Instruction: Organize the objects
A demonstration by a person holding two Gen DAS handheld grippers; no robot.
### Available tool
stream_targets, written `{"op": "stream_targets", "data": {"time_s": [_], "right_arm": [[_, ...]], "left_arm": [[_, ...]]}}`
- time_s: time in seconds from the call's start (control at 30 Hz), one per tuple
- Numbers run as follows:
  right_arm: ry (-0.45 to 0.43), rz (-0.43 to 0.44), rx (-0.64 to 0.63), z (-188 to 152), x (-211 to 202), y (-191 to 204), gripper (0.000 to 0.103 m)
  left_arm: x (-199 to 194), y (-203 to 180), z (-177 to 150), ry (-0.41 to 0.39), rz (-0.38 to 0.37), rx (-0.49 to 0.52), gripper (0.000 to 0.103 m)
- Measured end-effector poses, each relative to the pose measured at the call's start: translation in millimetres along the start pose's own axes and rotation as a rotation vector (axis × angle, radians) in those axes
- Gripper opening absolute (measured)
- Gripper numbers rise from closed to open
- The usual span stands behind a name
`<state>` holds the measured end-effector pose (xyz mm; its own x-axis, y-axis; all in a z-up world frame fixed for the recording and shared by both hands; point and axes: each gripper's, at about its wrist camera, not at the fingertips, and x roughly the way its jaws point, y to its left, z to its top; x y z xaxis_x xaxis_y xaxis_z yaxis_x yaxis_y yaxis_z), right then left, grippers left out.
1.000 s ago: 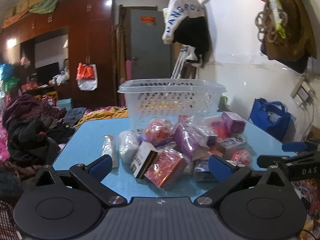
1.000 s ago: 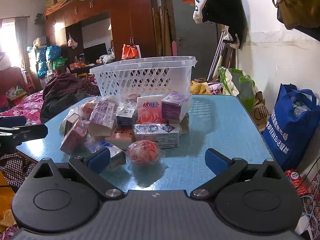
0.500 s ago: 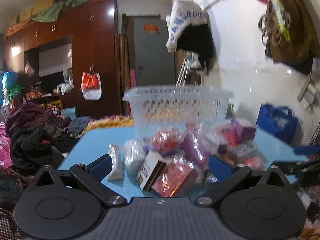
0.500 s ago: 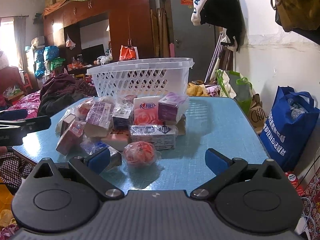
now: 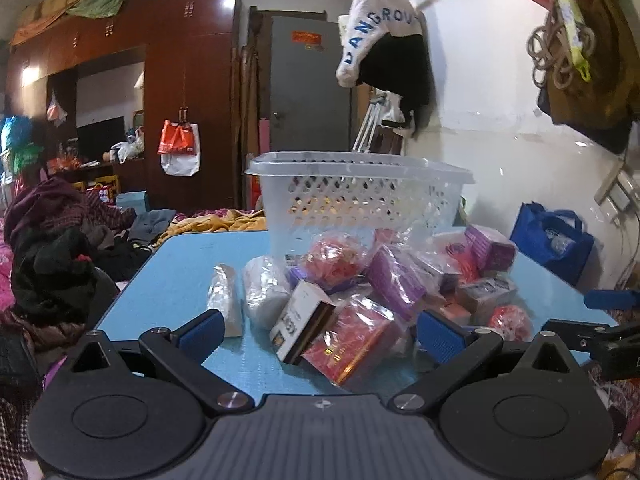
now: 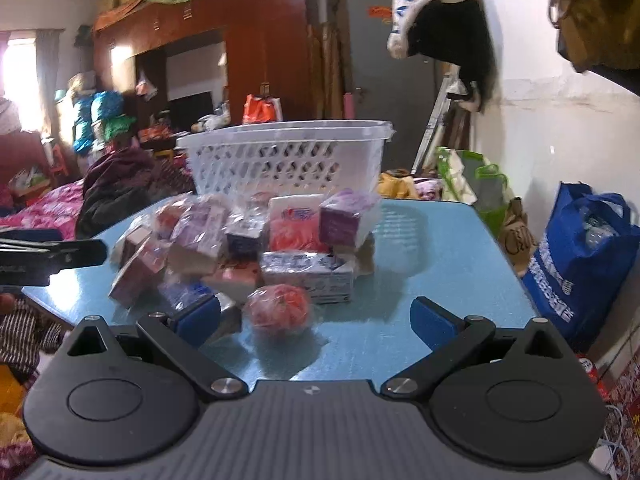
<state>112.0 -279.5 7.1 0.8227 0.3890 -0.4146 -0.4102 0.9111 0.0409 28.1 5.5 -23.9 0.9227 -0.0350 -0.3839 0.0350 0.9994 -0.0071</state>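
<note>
A pile of wrapped packets and small boxes lies on the blue table [image 5: 172,280], in front of a white lattice basket [image 5: 360,196]. My left gripper [image 5: 320,330] is open and empty, its jaws either side of a red wrapped box [image 5: 352,344] and a white-and-black box [image 5: 300,320] at the near edge of the pile. My right gripper [image 6: 316,318] is open and empty just short of a red bagged ball [image 6: 278,308]. The basket [image 6: 288,160] and pile also show in the right wrist view.
A blue shopping bag [image 6: 580,256] stands on the floor right of the table [image 6: 440,264]. Clothes [image 5: 52,256] are heaped to the left. A wall with hanging clothes runs along the right. The right gripper's fingers [image 5: 600,336] show at the left view's right edge.
Both grippers have edged closer to the pile and stayed open. The left view swung a little and settled; nothing was picked up.
</note>
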Motion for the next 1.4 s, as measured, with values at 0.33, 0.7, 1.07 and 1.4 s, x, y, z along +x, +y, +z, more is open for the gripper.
{"op": "stream_targets", "data": {"time_s": [0.33, 0.7, 1.07, 1.4], "right_arm": [[-0.004, -0.010, -0.023, 0.1, -1.9, 2.5, 0.103], [-0.010, 0.011, -0.020, -0.1, -2.2, 2.0, 0.103], [-0.013, 0.023, -0.022, 0.2, -2.2, 3.0, 0.103], [-0.015, 0.032, -0.021, -0.7, -2.7, 2.3, 0.103]], "left_arm": [[-5.0, 2.2, 0.0, -0.022, -0.012, -0.023, 0.103], [-8.9, 1.3, 0.7, -0.050, -0.029, -0.026, 0.103], [-7.4, 0.2, -0.9, -0.055, -0.023, -0.014, 0.103], [-8.7, 1.3, -1.4, -0.056, -0.037, -0.023, 0.103]]}}
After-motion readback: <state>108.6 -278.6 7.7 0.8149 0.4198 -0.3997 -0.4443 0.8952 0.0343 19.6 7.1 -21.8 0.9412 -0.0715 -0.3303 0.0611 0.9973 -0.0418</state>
